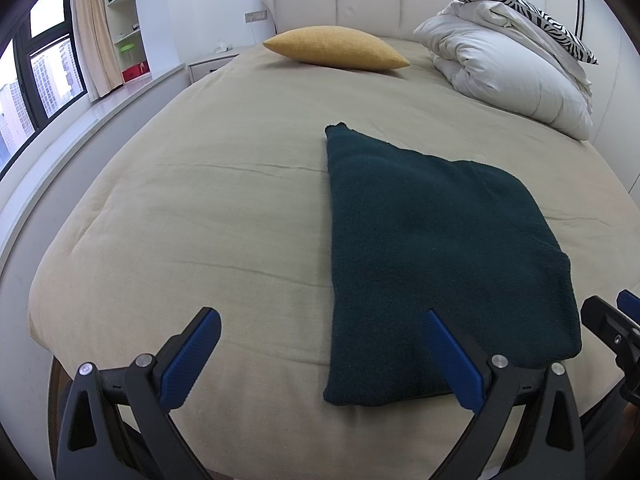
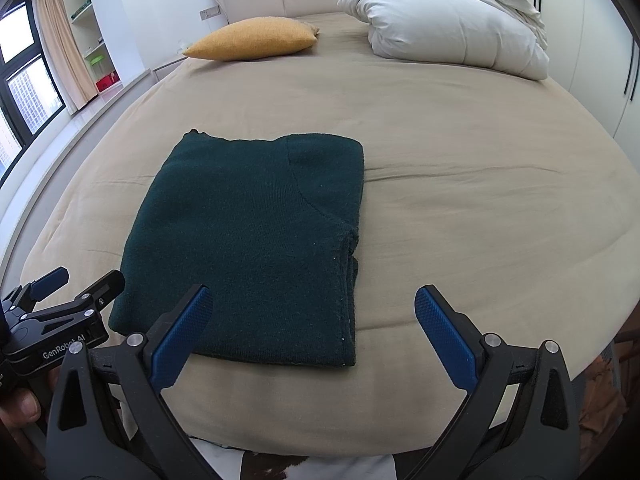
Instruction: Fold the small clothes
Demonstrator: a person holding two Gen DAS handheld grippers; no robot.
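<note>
A beige bed [image 2: 460, 208] carries a white duvet [image 2: 448, 28] and yellow pillow [image 2: 256, 38] near its headboard, a folded dark green sweater [image 2: 248, 240] near the foot, and before it the left gripper [image 1: 320, 354] and right gripper [image 2: 312, 332], jaws spread, empty.

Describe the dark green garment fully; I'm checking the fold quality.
The dark green garment looks like a knitted sweater, folded into a flat, roughly rectangular stack. Layered edges show along its right side, with a curved seam near the far right corner. The far left corner sticks out in a small point. It lies on the beige bedcover near the bed's front edge. Both tools hang open just short of it; neither grips it.
</note>
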